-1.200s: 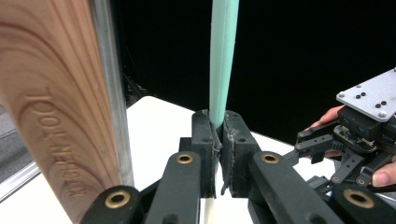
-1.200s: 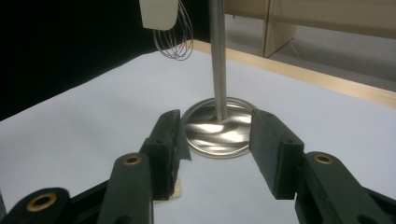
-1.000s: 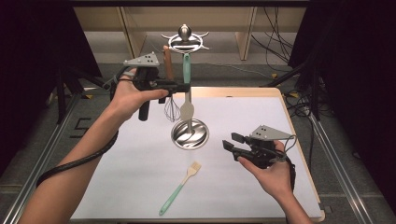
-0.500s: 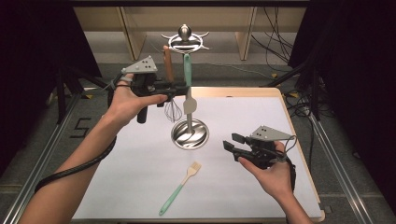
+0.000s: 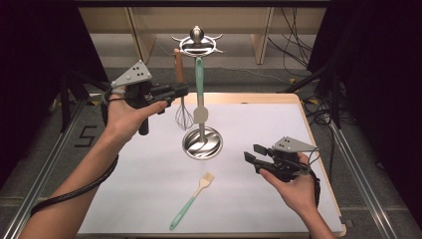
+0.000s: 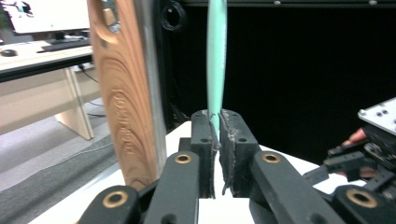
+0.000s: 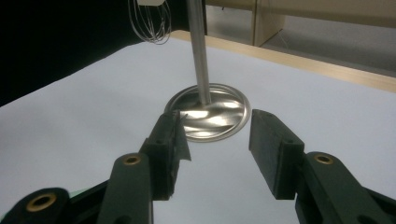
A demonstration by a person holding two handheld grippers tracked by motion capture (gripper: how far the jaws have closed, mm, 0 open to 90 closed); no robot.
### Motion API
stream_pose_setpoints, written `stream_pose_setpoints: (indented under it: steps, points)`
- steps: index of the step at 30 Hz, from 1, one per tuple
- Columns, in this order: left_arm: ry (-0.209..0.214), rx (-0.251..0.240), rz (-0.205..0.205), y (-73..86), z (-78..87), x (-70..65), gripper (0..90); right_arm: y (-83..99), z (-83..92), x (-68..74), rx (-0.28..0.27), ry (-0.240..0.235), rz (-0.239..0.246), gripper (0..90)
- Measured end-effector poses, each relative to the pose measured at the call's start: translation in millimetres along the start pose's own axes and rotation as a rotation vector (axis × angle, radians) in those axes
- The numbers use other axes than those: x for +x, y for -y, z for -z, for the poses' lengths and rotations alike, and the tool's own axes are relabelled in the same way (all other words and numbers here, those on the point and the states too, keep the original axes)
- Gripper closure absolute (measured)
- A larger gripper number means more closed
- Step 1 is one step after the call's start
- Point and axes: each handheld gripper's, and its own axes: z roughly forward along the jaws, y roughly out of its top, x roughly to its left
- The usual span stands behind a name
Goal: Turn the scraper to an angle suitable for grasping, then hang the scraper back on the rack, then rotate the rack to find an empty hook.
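The left tool (image 5: 181, 91) is raised above the desk (image 5: 149, 199) at about 10 o'clock from the stand's base (image 5: 202, 143), with its jaws pointing toward the hanging utensils. In the left gripper view its jaws have just been closing and now stand nearly together; the lower end of the mint-green handle (image 6: 216, 60) runs down into the narrow slit between the pads. Whether the pads actually press on the handle cannot be told.

The mint-green handle belongs to a spatula (image 5: 199, 94) that hangs from the hook ring (image 5: 197, 45) at the top of the utensil stand. Its pale blade points down, just above the base. A whisk (image 5: 182, 115) with a wooden handle (image 6: 122, 93) hangs beside it, on the side toward the left tool. In the left gripper view the wooden handle stands just left of the jaws, apart from them.

The right tool (image 5: 254, 154) is held low over the desk at about 4 o'clock from the base, well apart from it. Its jaws are spread wide with nothing between them. In the right gripper view they frame the shiny round base and the stand's upright rod (image 7: 198, 51), and the whisk wires (image 7: 150, 23) show at 11 o'clock.

A pastry brush (image 5: 193, 200) with a mint-green handle and pale bristles lies flat on the desk at about 6 o'clock from the base, clear of both tools.
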Motion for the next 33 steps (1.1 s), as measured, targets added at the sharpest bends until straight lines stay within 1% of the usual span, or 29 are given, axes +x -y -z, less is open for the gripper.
stream_pose_setpoints:
  steps: [1,2,3,5,6,7,9,10,13,14,16,18,19,20,22,23,24,25,26,27,28,29,30,31,32,33]
  points:
    - [-0.011,-0.008,0.007,-1.2,0.8,-0.7,87.4,0.8,1.0,0.7,0.003,-0.001,-0.025,54.3]
    - [-0.011,-0.008,0.007,-1.2,0.8,-0.7,88.7,0.9,3.7,0.5,0.015,0.017,-0.022,54.4]
    - [-0.027,-0.033,0.022,-3.5,2.4,-2.0,89.2,1.7,3.1,0.0,-0.001,0.008,-0.028,54.4]
    - [-0.041,-0.046,0.026,-5.8,3.8,-2.9,89.5,1.4,6.1,-1.4,0.010,0.020,-0.021,54.4]
    - [-0.044,-0.050,0.033,-6.7,4.1,-3.5,89.5,2.1,5.3,-1.6,-0.003,0.014,-0.022,54.5]
    - [-0.042,-0.049,0.032,-7.7,4.3,-3.5,89.6,2.2,5.3,-2.7,-0.011,0.011,-0.002,54.5]
    - [-0.043,-0.053,0.037,-8.8,4.4,-4.2,89.5,1.5,7.5,-0.3,-0.003,0.021,-0.031,54.5]
    - [-0.043,-0.055,0.034,-9.5,4.6,-4.1,89.6,1.5,7.0,-1.5,-0.006,0.010,-0.017,54.5]
    - [-0.045,-0.064,0.036,-10.9,5.0,-4.3,89.5,0.8,7.6,-0.9,-0.007,0.018,-0.015,54.5]
    - [-0.048,-0.073,0.043,-11.9,5.7,-4.7,89.5,0.6,7.5,-0.4,-0.006,0.016,-0.023,54.5]
    - [-0.049,-0.076,0.044,-12.6,6.1,-4.9,89.5,0.3,6.8,-0.1,-0.008,0.014,-0.019,54.5]
    - [-0.057,-0.086,0.041,-15.7,7.2,-3.9,89.6,0.3,6.4,1.8,-0.006,0.009,-0.034,54.5]
    - [-0.060,-0.091,0.047,-16.7,7.1,-3.1,89.5,-0.2,5.1,-0.5,-0.011,0.001,-0.008,54.4]
    - [-0.067,-0.100,0.051,-17.9,7.0,-2.4,89.5,-0.5,5.5,-1.0,-0.002,0.011,-0.004,54.4]
    - [-0.075,-0.112,0.053,-20.2,7.1,-1.0,89.5,-1.3,6.2,-3.0,-0.008,0.019,0.010,54.4]
    - [-0.079,-0.115,0.051,-21.3,7.0,-0.5,89.5,-1.3,6.7,-0.9,0.003,0.018,-0.024,54.5]
    - [-0.079,-0.115,0.051,-21.3,7.0,-0.5,89.5,-1.3,6.7,-0.9,0.003,0.018,-0.024,54.5]
    - [-0.088,-0.120,0.056,-23.3,5.9,0.1,89.6,-1.6,4.9,-2.9,-0.012,0.008,-0.024,54.4]
    - [-0.091,-0.123,0.059,-24.7,5.0,-0.1,89.5,-2.4,4.9,-4.1,-0.008,-0.003,-0.023,54.5]
    - [-0.094,-0.128,0.057,-26.2,4.2,-0.2,89.6,-2.5,5.1,-6.4,-0.016,0.012,0.009,54.5]
    - [-0.094,-0.131,0.055,-27.9,3.5,-0.4,89.5,-2.5,5.0,-5.6,-0.015,0.004,-0.010,54.5]
    - [-0.097,-0.137,0.053,-29.7,2.5,-0.7,89.5,-2.6,5.3,-6.5,-0.018,0.005,0.000,54.5]
    - [-0.101,-0.144,0.052,-31.4,1.5,-1.0,89.5,-2.1,6.3,-4.7,-0.011,0.004,-0.027,54.5]
    - [-0.102,-0.148,0.049,-32.9,0.5,-1.1,89.6,-2.0,7.1,-4.4,-0.007,0.003,-0.043,54.5]
    - [-0.104,-0.151,0.049,-34.0,-0.4,-1.2,89.6,-1.4,6.2,-6.9,-0.018,0.004,-0.008,54.5]
    - [-0.109,-0.152,0.047,-35.0,-1.2,-1.1,89.5,-1.2,6.5,-7.5,-0.018,0.001,-0.011,54.5]
